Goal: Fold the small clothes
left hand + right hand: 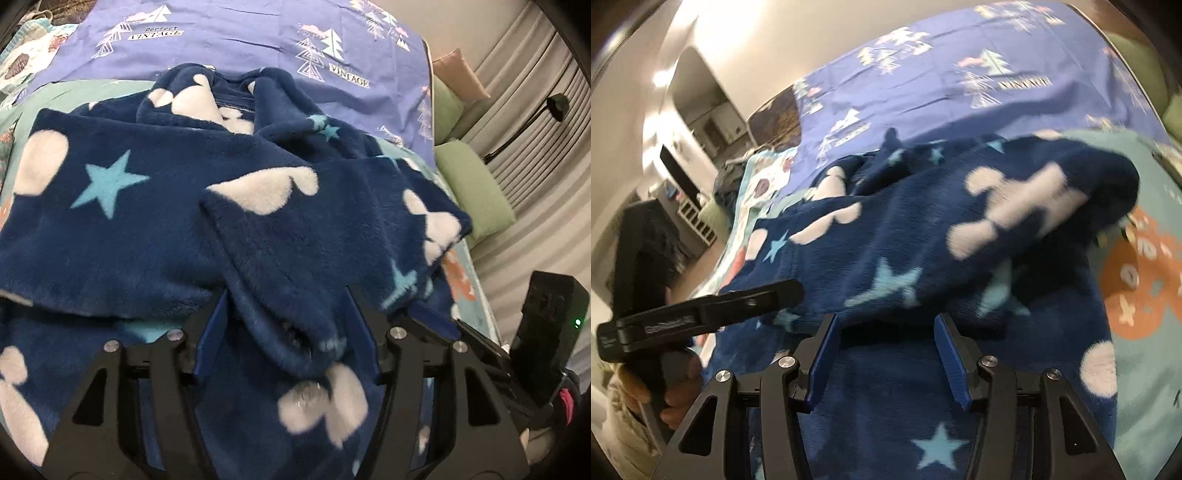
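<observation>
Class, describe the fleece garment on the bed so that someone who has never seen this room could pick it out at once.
Start at the bed's lilac sheet printed with fir trees. Nearer the cameras, on a pale turquoise blanket with orange figures, lies the crumpled navy plush fleece garment. Only it is dark and fuzzy, scattered with white hearts and light blue stars.

1. The fleece garment (155,229) covers the left claw's (286,314) fingertips; whether they grip it is unclear.
2. Its raised fold (1015,206) is motion-blurred in the right wrist view.
3. Both lower edges cut the garment off.
</observation>
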The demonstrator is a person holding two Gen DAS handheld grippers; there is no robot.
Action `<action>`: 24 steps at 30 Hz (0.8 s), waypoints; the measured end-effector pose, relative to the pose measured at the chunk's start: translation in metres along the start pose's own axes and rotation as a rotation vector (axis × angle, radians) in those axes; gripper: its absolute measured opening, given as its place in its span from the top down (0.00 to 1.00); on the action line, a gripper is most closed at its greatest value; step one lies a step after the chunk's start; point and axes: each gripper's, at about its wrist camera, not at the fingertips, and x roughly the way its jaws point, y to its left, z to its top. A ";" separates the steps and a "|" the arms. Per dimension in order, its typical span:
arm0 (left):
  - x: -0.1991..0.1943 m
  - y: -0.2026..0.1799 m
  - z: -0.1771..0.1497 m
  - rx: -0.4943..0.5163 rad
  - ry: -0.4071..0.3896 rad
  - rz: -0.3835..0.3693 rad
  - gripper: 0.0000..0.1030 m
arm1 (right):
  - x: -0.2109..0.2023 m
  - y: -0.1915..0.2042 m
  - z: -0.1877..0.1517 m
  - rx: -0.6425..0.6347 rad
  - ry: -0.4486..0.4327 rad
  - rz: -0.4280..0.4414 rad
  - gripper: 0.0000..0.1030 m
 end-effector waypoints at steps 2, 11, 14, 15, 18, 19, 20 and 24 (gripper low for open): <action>0.000 -0.001 0.004 0.007 -0.010 0.019 0.76 | -0.001 -0.004 -0.003 0.010 0.005 0.012 0.47; -0.069 -0.011 0.050 0.056 -0.195 0.018 0.88 | -0.010 -0.015 -0.008 0.043 -0.041 0.036 0.47; -0.093 -0.002 0.062 0.084 -0.255 0.070 0.88 | -0.024 -0.017 -0.007 0.047 -0.099 0.005 0.47; -0.102 0.005 0.064 0.090 -0.280 0.102 0.88 | -0.026 -0.018 -0.007 0.047 -0.113 -0.016 0.47; -0.112 0.025 0.064 0.074 -0.304 0.145 0.88 | -0.028 -0.028 -0.005 0.080 -0.122 -0.059 0.45; -0.114 0.031 0.064 0.065 -0.304 0.149 0.88 | -0.026 -0.033 -0.004 0.105 -0.112 -0.060 0.45; -0.114 0.037 0.064 0.056 -0.300 0.155 0.88 | -0.024 -0.040 -0.003 0.138 -0.100 -0.060 0.45; -0.111 0.058 0.060 0.037 -0.282 0.187 0.88 | -0.023 -0.060 0.002 0.228 -0.096 -0.045 0.45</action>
